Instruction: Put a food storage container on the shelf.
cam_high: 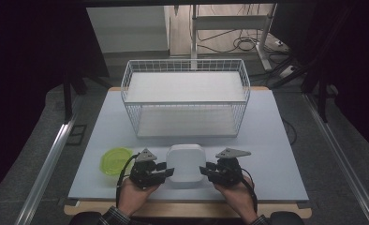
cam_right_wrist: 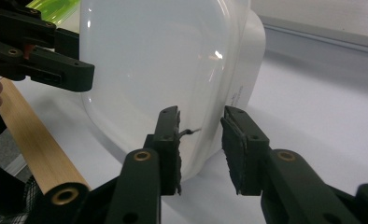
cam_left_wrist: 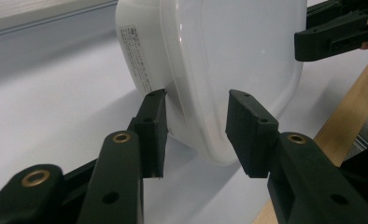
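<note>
– Where's the white plastic container (cam_high: 186,165) relative to the two hands?

– Squarely between them, near the front edge of the white tabletop (cam_high: 267,140), about midway along it. The left gripper (cam_high: 162,170) comes at its left side, the right gripper (cam_high: 207,171) at its right, both equally near.

– Are they holding it?

– I can't say for sure. In the left gripper view the jaws stand partly apart, astride the rim of the container (cam_left_wrist: 219,70), one pad below it, one above; a sliver of gap seems to remain. The right gripper view shows the same: jaws part-open around the edge (cam_right_wrist: 173,70), contact unclear.

– What's it like to grip?

– Smooth, glossy, rounded-square, with a lipped lid and a printed label on the side wall. Slippery, I'd judge, so the pinch must land on the lip from both sides evenly.

– Anything else about?

– A lime-green translucent round lid (cam_high: 116,161) towards the front left corner, and a white wire basket (cam_high: 186,101) towards the rear edge.
</note>
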